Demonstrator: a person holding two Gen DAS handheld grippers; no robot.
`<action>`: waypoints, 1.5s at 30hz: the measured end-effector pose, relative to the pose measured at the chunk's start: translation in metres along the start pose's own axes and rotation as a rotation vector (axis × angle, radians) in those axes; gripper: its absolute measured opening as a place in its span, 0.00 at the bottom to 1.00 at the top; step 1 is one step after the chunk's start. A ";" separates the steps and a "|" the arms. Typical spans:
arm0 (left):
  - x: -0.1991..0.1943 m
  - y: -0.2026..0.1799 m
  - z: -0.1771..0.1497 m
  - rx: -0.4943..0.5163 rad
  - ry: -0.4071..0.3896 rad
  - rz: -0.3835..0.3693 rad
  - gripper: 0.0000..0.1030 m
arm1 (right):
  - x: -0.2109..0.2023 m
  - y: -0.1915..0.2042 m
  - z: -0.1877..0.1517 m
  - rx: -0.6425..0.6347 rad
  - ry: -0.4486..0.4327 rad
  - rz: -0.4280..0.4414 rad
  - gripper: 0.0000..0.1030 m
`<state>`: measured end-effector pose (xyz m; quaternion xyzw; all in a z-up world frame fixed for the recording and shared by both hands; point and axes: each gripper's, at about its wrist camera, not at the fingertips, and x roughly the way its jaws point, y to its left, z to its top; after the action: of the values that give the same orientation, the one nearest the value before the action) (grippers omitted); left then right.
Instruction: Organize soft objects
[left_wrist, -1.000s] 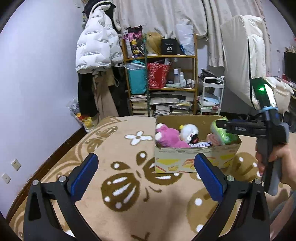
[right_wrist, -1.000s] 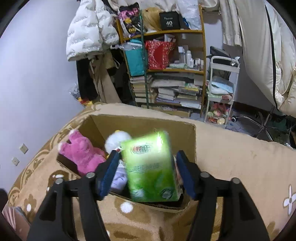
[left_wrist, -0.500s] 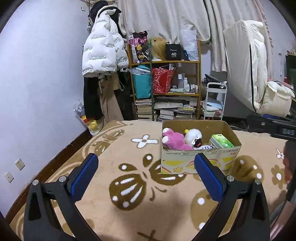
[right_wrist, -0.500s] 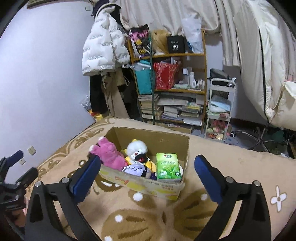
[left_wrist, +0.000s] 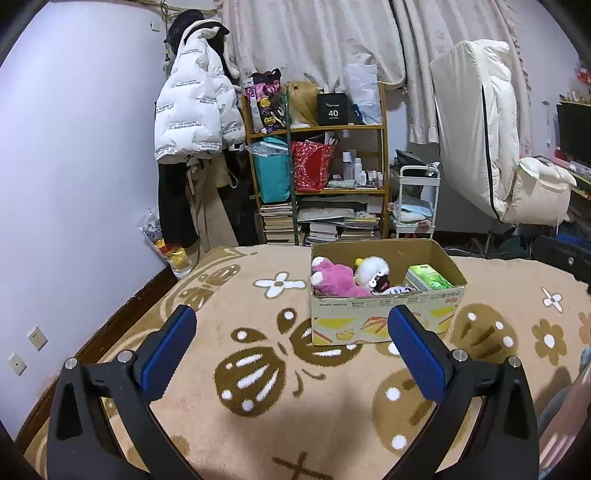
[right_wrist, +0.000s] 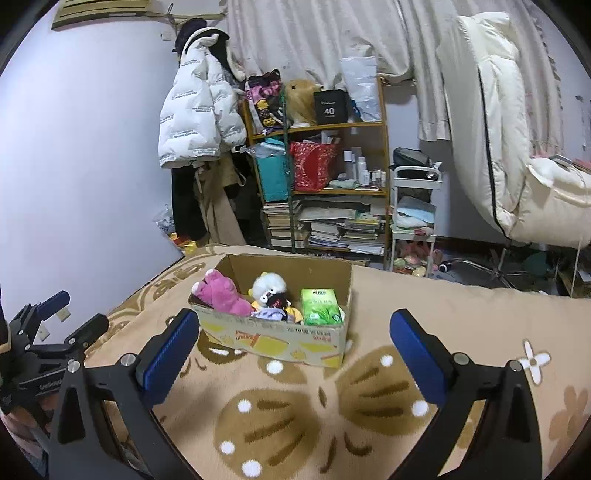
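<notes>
Beyond our fingertips spreads the patterned blanket (left_wrist: 236, 295); on it, ahead of both pairs of fingers, sits the cardboard box (right_wrist: 280, 338); inside lie a pink plush (right_wrist: 218, 293), a white plush (right_wrist: 269, 286) and a green tissue pack (right_wrist: 319, 306); our left gripper (left_wrist: 291, 349) and right gripper (right_wrist: 293, 349) are both spread wide, grasping nothing.

At frame centre you see a brown cardboard box (right_wrist: 280, 339) printed yellow, holding a pink plush (right_wrist: 218, 295), a white plush (right_wrist: 269, 288) and a green tissue pack (right_wrist: 319, 306), on a beige blanket (right_wrist: 369, 406) patterned brown.
</notes>
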<state>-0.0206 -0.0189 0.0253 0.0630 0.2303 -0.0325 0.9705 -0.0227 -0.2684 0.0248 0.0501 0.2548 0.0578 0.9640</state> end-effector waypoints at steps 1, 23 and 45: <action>0.000 -0.001 0.000 0.004 0.002 -0.003 0.99 | -0.001 0.001 -0.003 -0.009 -0.003 -0.010 1.00; 0.013 -0.013 -0.005 0.037 0.031 -0.019 0.99 | 0.008 -0.008 -0.019 -0.001 0.007 -0.056 1.00; 0.018 -0.010 -0.008 0.028 0.037 -0.018 0.99 | 0.010 -0.007 -0.020 -0.002 0.010 -0.057 1.00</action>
<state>-0.0091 -0.0282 0.0089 0.0750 0.2485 -0.0430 0.9648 -0.0237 -0.2726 0.0022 0.0414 0.2611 0.0310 0.9639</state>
